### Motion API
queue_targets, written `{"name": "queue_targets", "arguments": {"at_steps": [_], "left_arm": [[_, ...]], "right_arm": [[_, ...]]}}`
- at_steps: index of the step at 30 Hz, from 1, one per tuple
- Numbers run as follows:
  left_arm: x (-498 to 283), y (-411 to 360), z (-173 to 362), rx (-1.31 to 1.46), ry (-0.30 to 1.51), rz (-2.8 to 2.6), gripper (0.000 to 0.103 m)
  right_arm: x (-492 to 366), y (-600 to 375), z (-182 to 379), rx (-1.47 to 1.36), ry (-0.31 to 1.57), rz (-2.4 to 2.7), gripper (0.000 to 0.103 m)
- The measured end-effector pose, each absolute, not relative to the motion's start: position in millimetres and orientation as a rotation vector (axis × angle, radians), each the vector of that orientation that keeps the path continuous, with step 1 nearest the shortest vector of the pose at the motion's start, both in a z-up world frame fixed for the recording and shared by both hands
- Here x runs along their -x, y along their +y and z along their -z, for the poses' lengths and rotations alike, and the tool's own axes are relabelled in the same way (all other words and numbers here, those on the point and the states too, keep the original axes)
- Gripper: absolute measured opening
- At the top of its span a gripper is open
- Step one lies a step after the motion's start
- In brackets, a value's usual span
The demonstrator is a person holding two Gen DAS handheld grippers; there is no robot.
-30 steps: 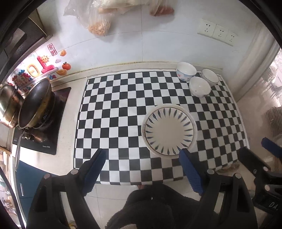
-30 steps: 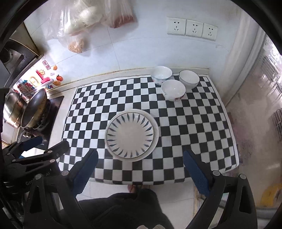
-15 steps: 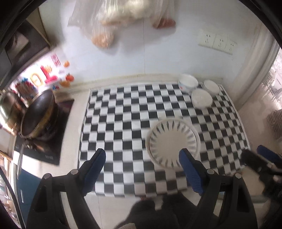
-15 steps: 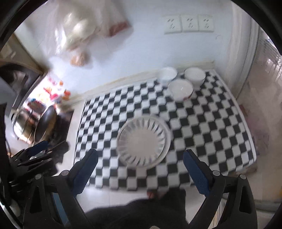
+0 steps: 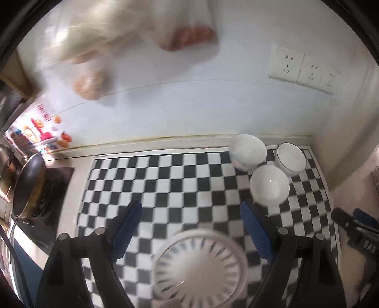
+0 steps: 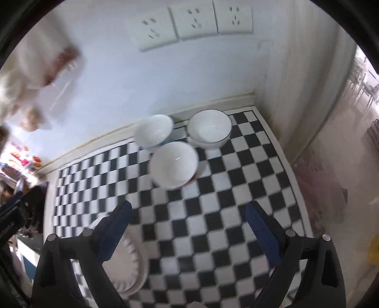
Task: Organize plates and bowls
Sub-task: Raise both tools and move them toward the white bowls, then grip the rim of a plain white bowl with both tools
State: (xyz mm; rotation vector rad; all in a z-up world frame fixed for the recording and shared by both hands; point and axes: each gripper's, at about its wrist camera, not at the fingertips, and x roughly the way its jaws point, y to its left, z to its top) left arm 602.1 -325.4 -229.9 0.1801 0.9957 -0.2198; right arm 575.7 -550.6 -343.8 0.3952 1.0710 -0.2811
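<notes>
The left hand-held gripper [image 5: 189, 229] hangs released, jaws wide and empty, over the checkered mat [image 5: 165, 184] on the desk, the plate [image 5: 200, 267] lying just below its blue pads. The right hand-held gripper [image 6: 189, 227] is also released and empty, the plate [image 6: 123, 267] behind its left finger. Three bowls [image 6: 174, 163] cluster touching at the mat's far right corner, under the sockets [image 6: 191, 22].
</notes>
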Motion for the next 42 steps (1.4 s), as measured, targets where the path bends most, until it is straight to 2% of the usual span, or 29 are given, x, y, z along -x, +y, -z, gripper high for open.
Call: {"name": "queue_targets", "arguments": {"at_steps": [7, 15, 18, 22, 24, 25, 27, 28, 29, 30, 31, 36, 42], "left_arm": [[-668.4, -414.4, 295.4, -0.244, 1.108, 0.237, 0.085], [-711.1, -462.8, 368.2, -0.315, 1.280, 0.274, 0.085], [-721.1, -466.4, 388.2, -0.296, 1.336, 0.305, 0.076], [-728.4, -465.0, 414.7, -0.246, 1.446, 0.337, 0.046], [-730.6, -463.3, 425.9, -0.210, 1.493, 0.362, 0.043], [-732.4, -463.5, 428.5, -0.202, 1.506, 0.363, 0.040], [-734.1, -461.8, 437.5, -0.170, 1.538, 0.377, 0.035], [-734.8, -461.3, 441.0, -0.162, 1.549, 0.379, 0.032], [-735.5, -461.6, 445.7, -0.146, 1.565, 0.394, 0.030], [-735.9, -462.1, 448.4, -0.136, 1.571, 0.404, 0.029], [-736.1, -462.2, 449.7, -0.137, 1.570, 0.399, 0.028], [-733.5, -464.8, 447.9, -0.104, 1.577, 0.437, 0.014], [-729.3, -472.8, 431.6, -0.121, 1.552, 0.455, 0.014]], "right_arm": [[-652.2, -599.4, 411.8, -0.423, 1.175, 0.221, 0.098], [-701.7, -615.0, 478.2, -0.483, 1.266, 0.172, 0.090], [-712.6, -616.9, 498.3, -0.512, 1.294, 0.152, 0.084], [-722.4, -620.5, 523.2, -0.576, 1.330, 0.125, 0.081], [-725.5, -622.6, 534.3, -0.612, 1.349, 0.112, 0.076], [-726.9, -622.9, 538.2, -0.625, 1.359, 0.105, 0.067], [-725.6, -621.6, 548.4, -0.656, 1.374, 0.088, 0.059], [-726.9, -621.7, 552.9, -0.672, 1.377, 0.078, 0.048], [-726.0, -620.8, 554.1, -0.677, 1.377, 0.075, 0.033], [-726.3, -622.3, 556.1, -0.683, 1.379, 0.077, 0.026], [-727.0, -622.4, 559.9, -0.688, 1.385, 0.082, 0.014], [-726.0, -620.5, 566.4, -0.674, 1.385, 0.094, 0.012], [-714.5, -615.7, 557.6, -0.682, 1.384, 0.074, 0.011]]}}
